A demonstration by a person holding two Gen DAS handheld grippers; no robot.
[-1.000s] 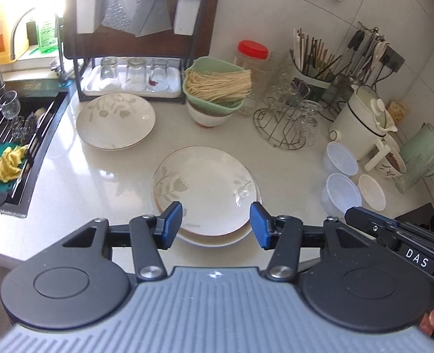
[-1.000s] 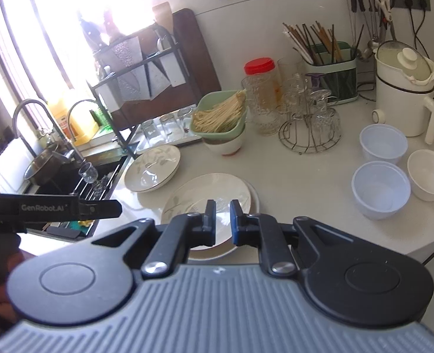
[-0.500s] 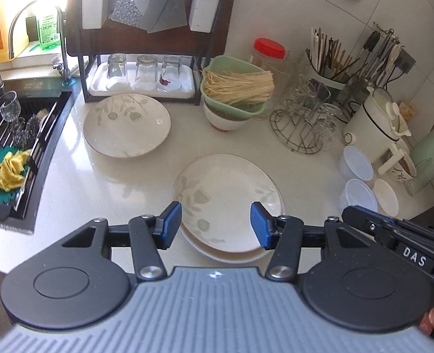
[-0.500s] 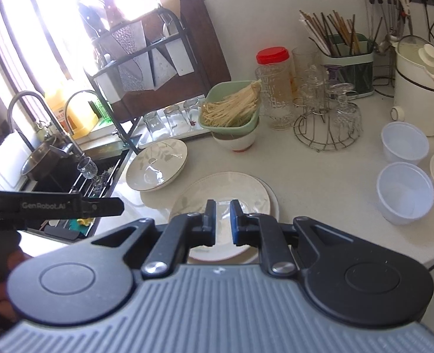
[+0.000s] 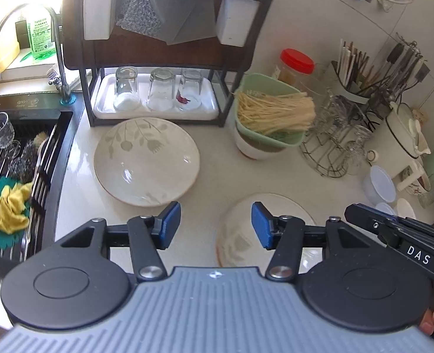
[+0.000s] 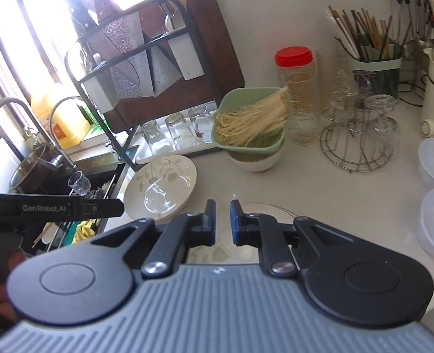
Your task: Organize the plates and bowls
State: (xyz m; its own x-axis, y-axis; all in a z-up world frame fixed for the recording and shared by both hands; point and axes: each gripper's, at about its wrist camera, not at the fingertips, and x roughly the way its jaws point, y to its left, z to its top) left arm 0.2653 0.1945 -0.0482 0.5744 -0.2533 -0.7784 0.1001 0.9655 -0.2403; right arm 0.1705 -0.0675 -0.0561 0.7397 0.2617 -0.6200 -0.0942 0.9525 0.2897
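Left gripper (image 5: 216, 225), lower centre of its frame: jaws roughly half apart, empty, over bare counter (image 5: 211, 182) between the leaf plate (image 5: 147, 161) at upper left and the plate stack (image 5: 265, 229) at lower right, touching neither. Right gripper (image 6: 222, 220), lower centre of its frame: jaws nearly together with a thin gap, holding nothing, over the near stack's rim (image 6: 278, 209). Beyond: green noodle basket (image 5: 268, 114) on a white bowl (image 5: 253, 150), right of centre; three upturned glasses (image 5: 159, 92) on the rack tray at upper centre.
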